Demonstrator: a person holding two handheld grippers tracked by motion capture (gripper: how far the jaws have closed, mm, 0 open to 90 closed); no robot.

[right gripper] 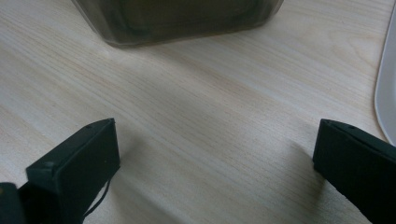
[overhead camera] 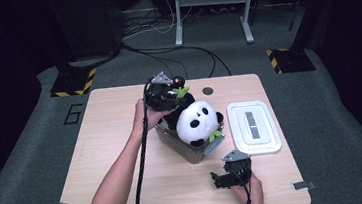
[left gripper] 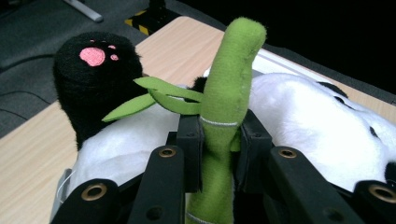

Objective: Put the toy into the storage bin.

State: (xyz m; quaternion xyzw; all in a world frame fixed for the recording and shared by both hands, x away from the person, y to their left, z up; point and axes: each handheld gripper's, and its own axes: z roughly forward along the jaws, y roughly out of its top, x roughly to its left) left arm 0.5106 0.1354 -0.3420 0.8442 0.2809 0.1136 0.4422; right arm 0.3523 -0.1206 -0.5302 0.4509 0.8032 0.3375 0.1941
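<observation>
Left claw is clamped tight on the green stalk, jaws pressed to both sides of it, leaves splaying off to one side. The stalk belongs to the panda, which sits stuffed into the clear box mid-surface, one black paw with its pink pad up beside the stalk. From the high view, the left claw sits at the box's far corner, against the panda. Right claw hovers low over the wooden surface, jaws spread wide and holding nothing, near the box's front corner. The white lid lies flat just right of the box.
</observation>
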